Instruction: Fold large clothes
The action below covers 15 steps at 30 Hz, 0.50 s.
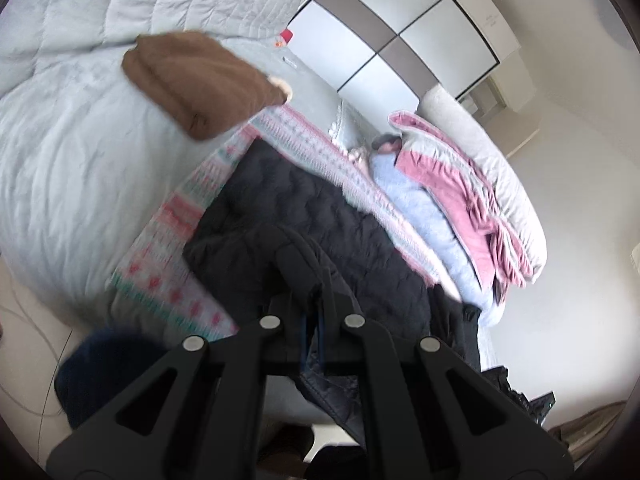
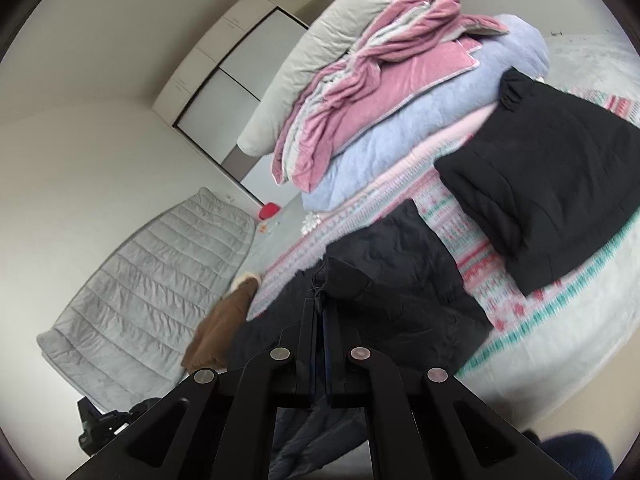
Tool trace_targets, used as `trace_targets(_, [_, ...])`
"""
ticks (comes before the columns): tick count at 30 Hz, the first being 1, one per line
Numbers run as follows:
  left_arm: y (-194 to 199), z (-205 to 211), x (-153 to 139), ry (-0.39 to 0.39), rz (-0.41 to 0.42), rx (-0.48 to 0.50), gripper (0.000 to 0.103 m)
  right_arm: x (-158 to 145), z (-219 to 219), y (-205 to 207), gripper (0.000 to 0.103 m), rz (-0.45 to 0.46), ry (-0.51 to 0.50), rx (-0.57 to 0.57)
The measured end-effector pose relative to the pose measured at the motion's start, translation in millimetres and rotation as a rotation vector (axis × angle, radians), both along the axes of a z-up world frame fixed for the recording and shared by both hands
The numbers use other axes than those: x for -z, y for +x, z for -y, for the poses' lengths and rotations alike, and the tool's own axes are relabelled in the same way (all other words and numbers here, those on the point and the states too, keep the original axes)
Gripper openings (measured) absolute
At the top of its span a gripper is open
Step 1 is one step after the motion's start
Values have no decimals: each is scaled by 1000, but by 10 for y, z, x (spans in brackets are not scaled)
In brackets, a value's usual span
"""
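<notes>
We hold the dark quilted puffer jacket (image 1: 304,216) pinched in both the left gripper (image 1: 314,312) and right gripper (image 2: 320,312), its body draped ahead on the patterned blanket (image 2: 472,248). Soft, bulky, probably slippery; hems look like the best hold.

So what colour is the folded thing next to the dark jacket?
Brown, clearest in the left wrist view.

Likely a home bedroom: bed (image 1: 60,168), wardrobe (image 1: 400,32), stacked blankets (image 2: 400,92).

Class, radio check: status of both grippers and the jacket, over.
Left gripper shut on dark quilted jacket. Right gripper shut on same jacket. Folded black garment lies beside it on patterned blanket.
</notes>
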State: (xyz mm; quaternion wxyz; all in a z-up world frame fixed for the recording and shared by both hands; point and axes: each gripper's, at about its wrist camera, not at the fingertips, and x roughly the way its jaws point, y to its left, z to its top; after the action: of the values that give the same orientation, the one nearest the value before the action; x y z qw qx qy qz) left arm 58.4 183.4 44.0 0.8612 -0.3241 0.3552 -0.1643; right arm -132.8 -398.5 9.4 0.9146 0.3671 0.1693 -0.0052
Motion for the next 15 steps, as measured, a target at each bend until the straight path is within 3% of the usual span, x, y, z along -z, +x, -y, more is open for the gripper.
trace_targets(4, [716,156,-196,-9,-18,-44,5,-317,159,598,1,32,-16,0])
trace_targets(9, [1892,437,-175,7,-111,-116,5,-560,397,1746,1,-27,-53,27])
trace_targets(12, [2486,581,-61,12,-155,-130,5,-501,615,2479,1,-94,-55,71])
trace_targets(15, [3093,763,184,64,-191,-174,5,-269,857,3095,1,-157,-55,120])
